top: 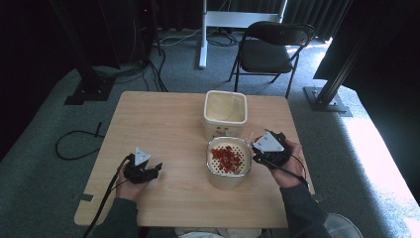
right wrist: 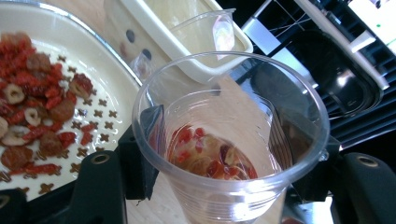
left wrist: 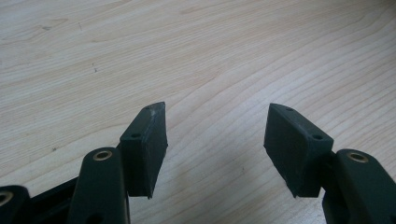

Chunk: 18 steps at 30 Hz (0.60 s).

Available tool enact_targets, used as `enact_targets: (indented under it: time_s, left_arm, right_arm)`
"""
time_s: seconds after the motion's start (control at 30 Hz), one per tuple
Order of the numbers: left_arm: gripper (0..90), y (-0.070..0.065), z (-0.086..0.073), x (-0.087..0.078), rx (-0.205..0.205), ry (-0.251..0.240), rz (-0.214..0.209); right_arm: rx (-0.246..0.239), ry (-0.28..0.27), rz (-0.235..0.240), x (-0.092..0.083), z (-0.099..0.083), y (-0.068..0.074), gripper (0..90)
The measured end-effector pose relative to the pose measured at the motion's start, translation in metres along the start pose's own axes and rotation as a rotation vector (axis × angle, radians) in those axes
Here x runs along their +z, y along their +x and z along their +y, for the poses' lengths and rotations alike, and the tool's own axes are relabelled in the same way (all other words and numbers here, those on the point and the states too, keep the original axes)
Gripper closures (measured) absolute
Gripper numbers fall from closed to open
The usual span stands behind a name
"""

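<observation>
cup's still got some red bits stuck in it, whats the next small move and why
Probably tip the clear cup further over the perforated strainer. The right gripper grips it beside the strainer, where most fruit already lies, while some pieces cling to the cup's bottom.

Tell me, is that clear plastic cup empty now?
Not quite. In the right gripper view, the clear plastic cup, held in the right gripper, has a few red and pale dried pieces left at its bottom.
</observation>
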<state>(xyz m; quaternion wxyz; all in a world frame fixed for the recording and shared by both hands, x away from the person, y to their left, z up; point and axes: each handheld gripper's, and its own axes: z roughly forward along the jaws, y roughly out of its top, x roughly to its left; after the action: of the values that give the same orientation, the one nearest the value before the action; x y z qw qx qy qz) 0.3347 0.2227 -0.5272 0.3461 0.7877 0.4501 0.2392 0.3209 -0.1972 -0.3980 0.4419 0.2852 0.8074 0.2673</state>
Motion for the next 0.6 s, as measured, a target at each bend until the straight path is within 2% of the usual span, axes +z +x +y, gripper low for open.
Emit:
enact_targets:
  time_s: [0.1,0.13,0.37,0.43,0.53,0.6]
  left_arm:
    - [40.2,0.000,0.000,0.000,0.001,0.002,-0.001]
    - [40.2,0.000,0.000,0.000,0.001,0.002,-0.001]
    - [40.2,0.000,0.000,-0.001,0.001,-0.001,0.000]
    - [40.2,0.000,0.000,-0.001,0.002,0.000,-0.001]
    - [40.2,-0.001,0.000,0.000,0.001,0.001,-0.002]
    - [40.2,-0.001,0.000,0.000,0.003,0.001,-0.001]
  right_arm:
    - [-0.108,0.024,-0.037,0.000,0.006,0.008,36.1]
    - [-0.157,0.035,-0.054,0.000,0.009,0.011,36.1]
    - [-0.378,0.071,-0.123,0.001,0.021,0.029,36.0]
    - [-0.425,0.077,-0.137,0.001,0.023,0.033,36.0]
    - [-0.472,0.079,-0.133,0.002,0.026,0.036,36.0]
    - [-0.515,0.086,-0.155,0.002,0.027,0.040,36.0]
